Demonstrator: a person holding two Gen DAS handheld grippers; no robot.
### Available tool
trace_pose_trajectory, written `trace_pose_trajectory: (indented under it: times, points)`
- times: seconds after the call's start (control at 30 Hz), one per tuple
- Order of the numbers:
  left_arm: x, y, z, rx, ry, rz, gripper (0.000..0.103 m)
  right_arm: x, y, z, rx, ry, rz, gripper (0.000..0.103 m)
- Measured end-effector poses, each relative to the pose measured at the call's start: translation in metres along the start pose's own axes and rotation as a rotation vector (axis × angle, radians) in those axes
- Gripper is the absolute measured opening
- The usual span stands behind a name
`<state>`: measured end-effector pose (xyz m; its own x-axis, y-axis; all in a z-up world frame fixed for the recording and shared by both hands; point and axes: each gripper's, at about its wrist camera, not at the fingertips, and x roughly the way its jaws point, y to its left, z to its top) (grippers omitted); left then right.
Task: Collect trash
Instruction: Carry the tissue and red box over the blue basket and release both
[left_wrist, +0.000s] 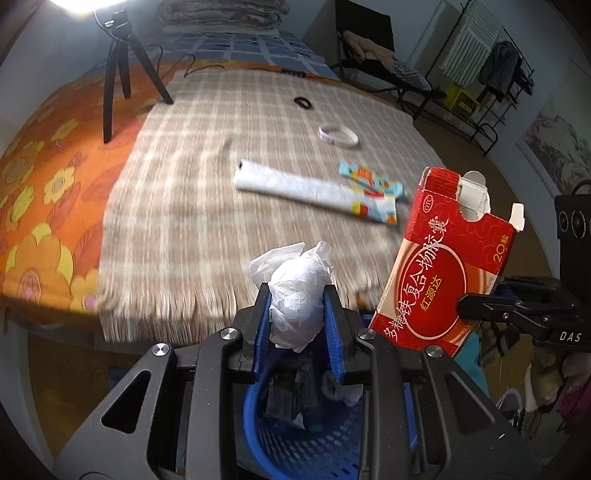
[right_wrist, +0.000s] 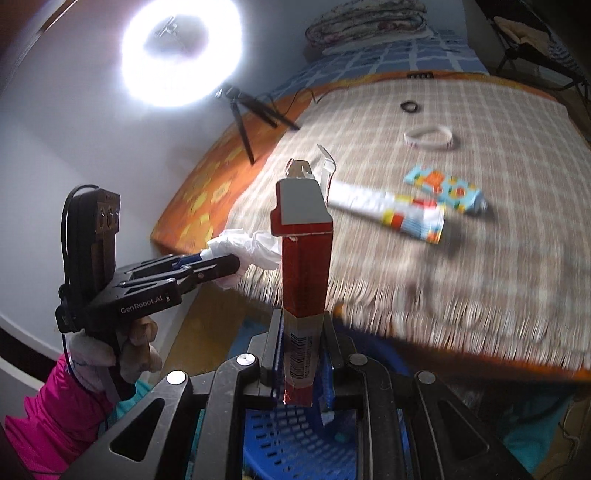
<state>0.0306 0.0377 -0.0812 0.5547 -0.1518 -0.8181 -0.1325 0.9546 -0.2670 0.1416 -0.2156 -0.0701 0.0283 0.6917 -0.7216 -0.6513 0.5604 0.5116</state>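
Note:
My left gripper is shut on a crumpled white tissue, held over a blue perforated basket below the bed's edge. It also shows in the right wrist view with the tissue. My right gripper is shut on a red medicine box, upright with its top flap open, above the same basket. The box also shows in the left wrist view. Two colourful wrappers lie on the checked blanket.
A white wristband and a black hair tie lie farther back on the blanket. A black tripod stands on the orange floral sheet at left. A ring light glares. The basket holds some dark trash.

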Motion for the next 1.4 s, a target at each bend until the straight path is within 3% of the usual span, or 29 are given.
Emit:
trace_pose_trajectory:
  times: [0.7, 1.2, 1.4]
  points:
    - [0.033, -0.021, -0.078, 0.063, 0.173, -0.024, 0.026, 0.044, -0.009, -0.095, 0.019, 0.206, -0.062, 0.016]
    - [0.067, -0.040, -0.102, 0.134, 0.284, 0.004, 0.027, 0.068, -0.021, -0.113, 0.039, 0.272, -0.133, 0.018]
    - [0.074, -0.040, -0.105, 0.128, 0.310, 0.011, 0.037, 0.069, -0.023, -0.115, 0.038, 0.275, -0.147, 0.021]
